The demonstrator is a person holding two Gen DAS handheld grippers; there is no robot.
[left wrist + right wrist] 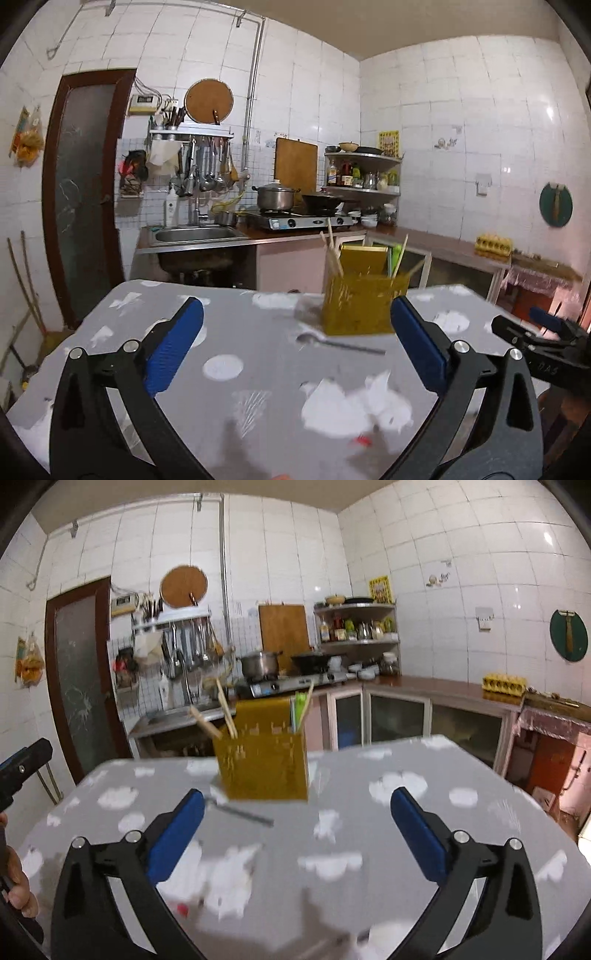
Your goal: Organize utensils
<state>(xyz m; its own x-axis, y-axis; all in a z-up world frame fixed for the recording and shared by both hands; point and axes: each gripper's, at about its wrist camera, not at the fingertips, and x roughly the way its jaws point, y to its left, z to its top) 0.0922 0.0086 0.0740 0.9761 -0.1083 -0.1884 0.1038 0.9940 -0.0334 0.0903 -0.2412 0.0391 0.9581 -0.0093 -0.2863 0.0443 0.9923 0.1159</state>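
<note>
A yellow perforated utensil holder [364,304] stands on the grey table with white cloud shapes [229,332]. Several wooden chopsticks [334,254] lean inside it. A metal spoon [338,344] lies flat on the table just in front of the holder. My left gripper [297,345] is open and empty above the table, short of the spoon. The holder [264,766], the chopsticks [226,712] and the spoon [240,812] also show in the right wrist view. My right gripper [297,829] is open and empty, with the spoon near its left finger.
The right gripper shows at the right edge of the left wrist view [543,332]; the left gripper shows at the left edge of the right wrist view [22,768]. Behind the table are a sink [195,234], a stove with a pot [277,197] and counters.
</note>
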